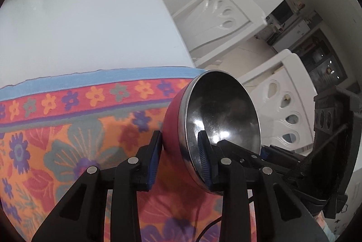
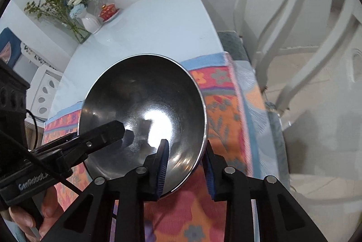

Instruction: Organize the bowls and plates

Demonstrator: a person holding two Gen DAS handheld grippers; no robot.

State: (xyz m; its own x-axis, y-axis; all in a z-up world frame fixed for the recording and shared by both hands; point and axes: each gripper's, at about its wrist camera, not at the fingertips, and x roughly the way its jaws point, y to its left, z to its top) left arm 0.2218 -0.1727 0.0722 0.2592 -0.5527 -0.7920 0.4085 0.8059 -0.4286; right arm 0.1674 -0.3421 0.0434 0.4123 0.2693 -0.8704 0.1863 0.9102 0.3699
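Note:
One bowl (image 1: 221, 110), red outside and shiny steel inside, is tilted over the flowered tablecloth (image 1: 67, 128). My left gripper (image 1: 179, 142) is shut on its rim, one pad on the red outside and the other against the steel inside. In the right wrist view the same bowl (image 2: 144, 101) fills the middle. My right gripper (image 2: 186, 149) is shut on its right rim, one pad inside and one outside. One of the left gripper's fingers (image 2: 106, 131) reaches into the bowl from the left. No plates are in view.
Beyond the cloth (image 2: 226, 110) lies a white glossy table (image 1: 90, 27). At its far corner stand a flower vase (image 2: 90, 23) and a red lidded dish (image 2: 109, 11). White chairs (image 1: 221, 15) (image 1: 282, 106) line the right side. A hand (image 2: 45, 214) holds the left gripper.

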